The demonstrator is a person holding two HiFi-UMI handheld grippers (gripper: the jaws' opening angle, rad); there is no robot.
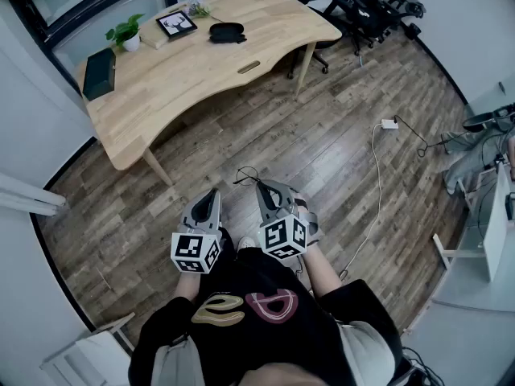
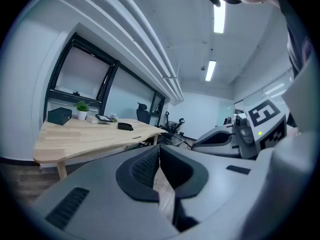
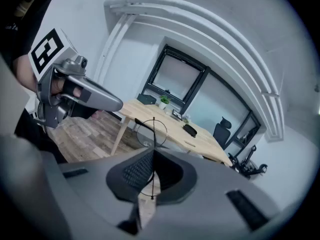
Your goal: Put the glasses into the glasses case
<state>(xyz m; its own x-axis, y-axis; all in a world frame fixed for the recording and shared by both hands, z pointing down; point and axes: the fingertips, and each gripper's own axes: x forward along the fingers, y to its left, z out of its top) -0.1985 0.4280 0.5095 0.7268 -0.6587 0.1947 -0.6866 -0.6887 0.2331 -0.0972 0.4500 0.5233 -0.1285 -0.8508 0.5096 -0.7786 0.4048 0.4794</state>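
Observation:
Thin wire-rimmed glasses stick out forward from my right gripper, which is shut on them; in the head view the glasses show as a dark loop past the right gripper. The black glasses case lies far off on the wooden table, closed as far as I can tell; it also shows as a case in the left gripper view and a case in the right gripper view. My left gripper is shut with nothing in it, level with the right one, over the floor.
The table carries a potted plant, a picture frame and a black box. An office chair stands behind the table. A white cable with a plug lies on the floor at right. A white chair stands at lower left.

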